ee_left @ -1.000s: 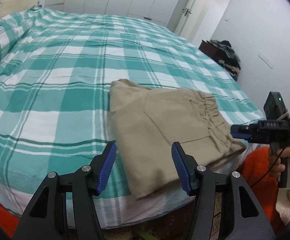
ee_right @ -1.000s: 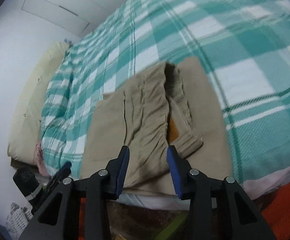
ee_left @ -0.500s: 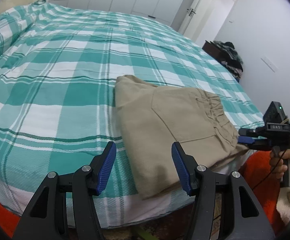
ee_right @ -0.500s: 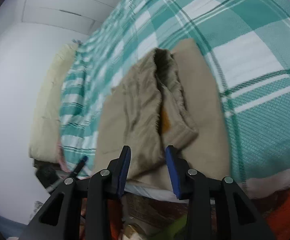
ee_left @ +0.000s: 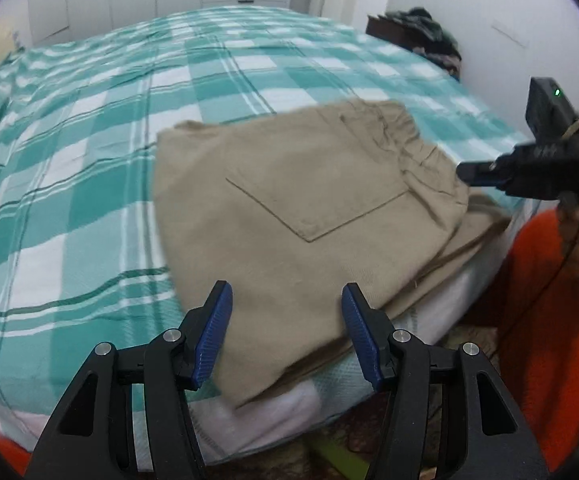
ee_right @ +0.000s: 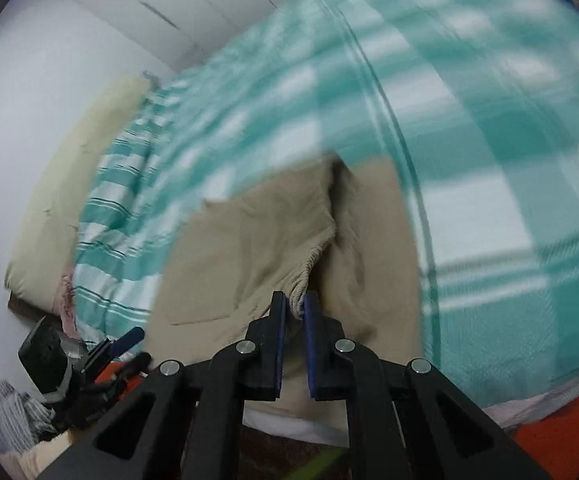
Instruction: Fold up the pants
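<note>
Folded beige pants (ee_left: pixel 289 200) lie on the near edge of the bed, back pocket up. My left gripper (ee_left: pixel 285 292) hovers open just above their near folded edge, with nothing pinched. At the right end, my right gripper (ee_left: pixel 465 172) reaches the gathered waistband (ee_left: pixel 417 152). In the right wrist view its jaws are closing, and the right gripper (ee_right: pixel 294 300) has the corded waistband edge (ee_right: pixel 309 268) caught between the blue pads. The pants (ee_right: pixel 229 264) spread out behind that pinch. The left gripper (ee_right: pixel 125 340) shows small at the lower left.
A teal and white checked bedspread (ee_left: pixel 89 160) covers the bed. A cream pillow (ee_right: pixel 61 184) lies at its head. A pile of clothes (ee_left: pixel 421 28) sits on dark furniture by the wall. Orange fabric (ee_left: pixel 549 320) shows below the bed edge.
The right jaws have narrowed from half open onto the waistband edge. The left gripper has swung closer over the pants, still open at the same width.
</note>
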Tool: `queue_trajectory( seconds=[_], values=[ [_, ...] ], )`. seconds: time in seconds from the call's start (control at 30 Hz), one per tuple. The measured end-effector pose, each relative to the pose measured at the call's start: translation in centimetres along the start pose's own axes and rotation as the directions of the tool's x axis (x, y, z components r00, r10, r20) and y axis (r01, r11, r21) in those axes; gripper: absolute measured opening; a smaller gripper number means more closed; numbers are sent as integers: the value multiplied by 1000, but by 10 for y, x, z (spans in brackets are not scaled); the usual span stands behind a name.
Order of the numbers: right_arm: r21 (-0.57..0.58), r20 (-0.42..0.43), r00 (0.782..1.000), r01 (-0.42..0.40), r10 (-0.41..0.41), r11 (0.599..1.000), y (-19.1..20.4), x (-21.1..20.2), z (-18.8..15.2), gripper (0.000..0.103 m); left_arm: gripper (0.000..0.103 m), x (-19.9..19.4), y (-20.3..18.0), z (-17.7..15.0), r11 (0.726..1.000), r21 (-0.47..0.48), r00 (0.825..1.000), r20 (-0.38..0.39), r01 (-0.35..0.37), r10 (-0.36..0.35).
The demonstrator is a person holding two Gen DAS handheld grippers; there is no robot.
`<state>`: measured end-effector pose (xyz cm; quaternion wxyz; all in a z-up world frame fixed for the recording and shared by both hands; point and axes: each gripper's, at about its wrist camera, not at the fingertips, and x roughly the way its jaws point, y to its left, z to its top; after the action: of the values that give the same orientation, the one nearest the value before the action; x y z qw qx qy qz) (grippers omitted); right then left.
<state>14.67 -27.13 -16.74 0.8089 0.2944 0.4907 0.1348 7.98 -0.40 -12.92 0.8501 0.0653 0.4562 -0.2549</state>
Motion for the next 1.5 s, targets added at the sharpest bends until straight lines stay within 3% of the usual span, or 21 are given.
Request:
queue_trajectory(
  seconds=[0.07,0.1,0.13,0.2,0.3,0.47,0.57,0.63,0.73,0.77,0.8,0.83,0.87,0.93,1.0,1.1,1.13,1.23,1.43,1.47,1.5],
  values=[
    [87,-2,999,-52,52,995,-11,2,-4,14,58,-2,-2,1,1000,-4,1000,5,14,-14],
    [132,12,996,-85,84,988,-17,-4,-7,22,58,-2,-1,2,1000,-8,1000,7,21,-21],
    [149,18,996,-89,87,985,-19,-8,-7,39,58,-2,0,2,1000,-13,1000,7,26,-25],
    [179,19,996,-91,89,980,-23,-15,-9,54,58,-1,1,2,999,-21,999,9,32,-32],
    [198,-32,993,-105,113,975,-24,-7,-10,54,58,-1,-1,3,999,-18,999,11,31,-31],
    [135,-82,995,-40,51,990,-15,29,4,61,58,-4,-1,4,1000,-16,1000,8,27,-27],
    [145,-68,996,-40,50,989,-17,34,6,47,58,-26,9,10,997,-70,999,37,35,-32],
    [123,3,996,-87,87,989,-8,10,8,24,59,-43,16,12,994,-98,997,71,48,-41],
    [68,101,985,-144,137,987,9,-35,9,13,60,-51,23,13,994,-108,997,80,29,-20],
    [45,112,988,-115,109,992,11,-42,6,10,60,-47,24,12,994,-109,998,65,20,-13],
    [20,112,993,-46,43,999,11,-44,3,0,60,-42,24,10,994,-109,999,52,17,-12],
    [20,100,994,48,-50,999,3,-40,-2,0,60,-37,23,7,994,-106,999,35,16,-13],
    [46,78,993,80,-84,996,-7,-32,-5,0,60,-33,22,5,995,-103,1000,19,14,-12],
    [127,64,998,16,-24,992,-30,-25,-14,2,60,-31,18,2,996,-94,1000,11,15,-14],
    [156,103,994,-48,32,987,-33,-33,-17,13,60,-33,17,1,996,-89,1000,20,17,-15],
    [164,109,985,-149,132,975,-25,-40,-13,70,60,-33,21,4,994,-108,1000,24,19,-16],
    [170,93,986,-152,138,974,-22,-38,-11,74,60,-34,22,4,993,-118,999,25,23,-21],
    [204,-22,988,-145,153,968,-19,-10,-4,74,60,-35,22,3,993,-116,999,30,24,-21],
    [169,-88,994,-50,66,984,-17,35,7,73,60,-37,24,-3,993,-118,999,29,19,-16],
    [184,-80,994,-56,72,981,-20,35,7,67,60,-39,26,-3,992,-127,999,31,21,-17],
    [185,-74,995,-59,74,981,-20,34,7,50,60,-41,28,-2,990,-138,999,33,22,-17]
  ],
)
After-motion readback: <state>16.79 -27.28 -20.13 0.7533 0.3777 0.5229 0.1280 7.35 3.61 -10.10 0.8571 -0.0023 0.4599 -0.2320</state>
